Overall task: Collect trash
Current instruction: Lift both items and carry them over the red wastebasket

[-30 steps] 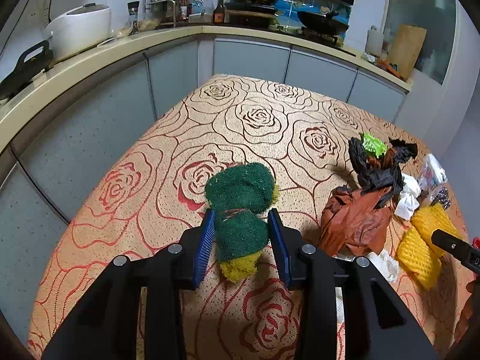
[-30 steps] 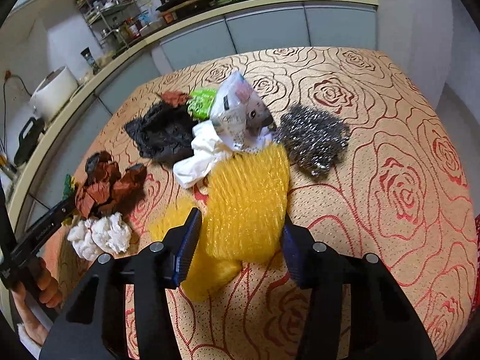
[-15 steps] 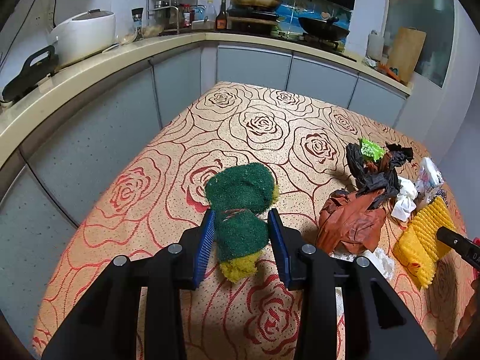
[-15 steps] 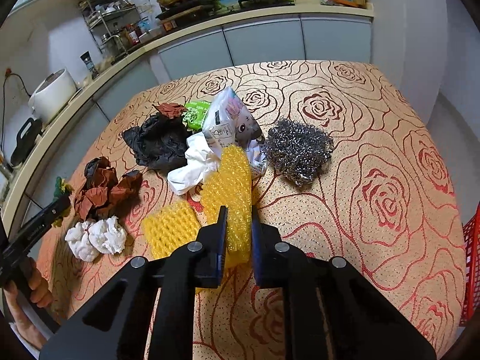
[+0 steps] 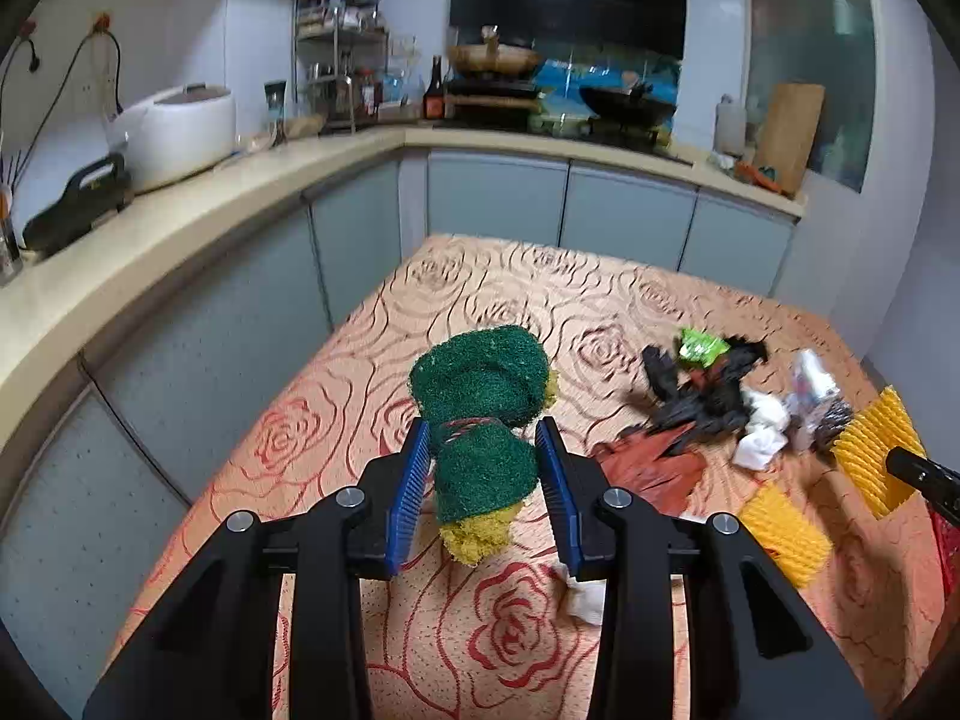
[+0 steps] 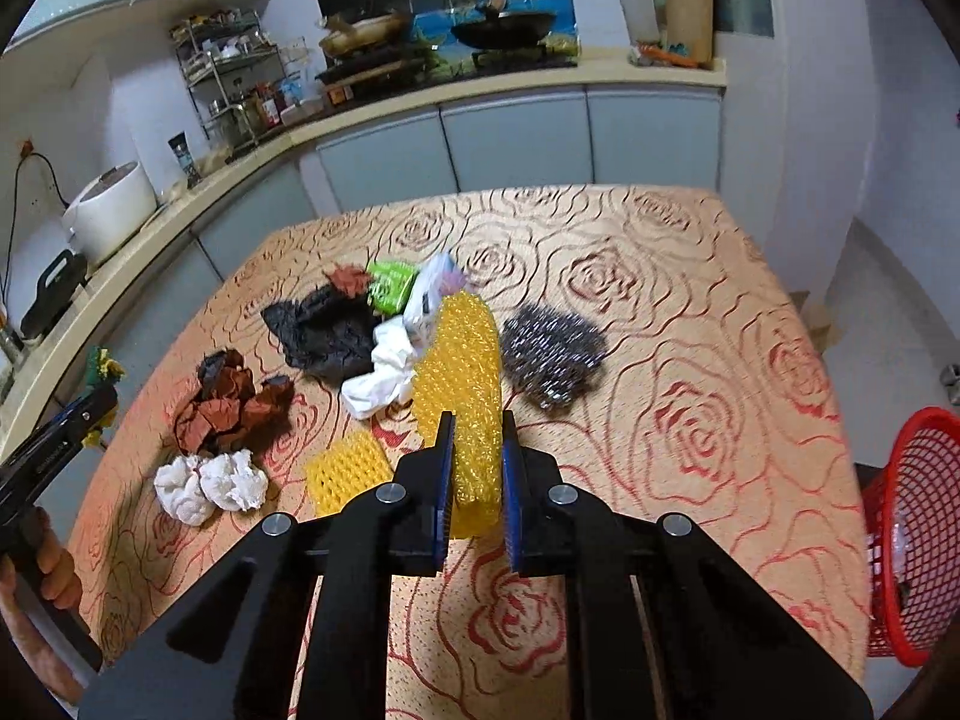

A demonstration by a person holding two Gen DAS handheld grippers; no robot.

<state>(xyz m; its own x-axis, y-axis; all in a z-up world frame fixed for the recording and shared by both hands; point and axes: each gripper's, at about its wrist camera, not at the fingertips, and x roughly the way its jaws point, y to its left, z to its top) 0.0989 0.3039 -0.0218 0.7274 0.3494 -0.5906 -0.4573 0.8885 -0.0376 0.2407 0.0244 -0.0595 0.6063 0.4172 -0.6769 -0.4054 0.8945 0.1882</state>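
My left gripper (image 5: 483, 450) is shut on a green scouring sponge (image 5: 480, 474) with a yellow underside and holds it above the rose-patterned table (image 5: 468, 282). In the right wrist view my right gripper (image 6: 477, 444) is shut on a yellow foam net sheet (image 6: 465, 372), squeezed thin between the blue pads and lifted off the cloth. On the table lie a black bag (image 6: 324, 330), brown crumpled paper (image 6: 231, 402), white tissue balls (image 6: 210, 483), a green wrapper (image 6: 390, 285), steel wool (image 6: 552, 354) and a small yellow net piece (image 6: 348, 471).
A red mesh basket (image 6: 918, 540) stands off the table's right edge. A kitchen counter (image 5: 180, 222) with a rice cooker (image 5: 180, 132) runs along the left and back. A person's hand (image 6: 54, 570) grips the left tool's handle.
The right jaws closed on the yellow foam sheet and raised it. The left gripper rose with the sponge, so both views now look from higher and more level.
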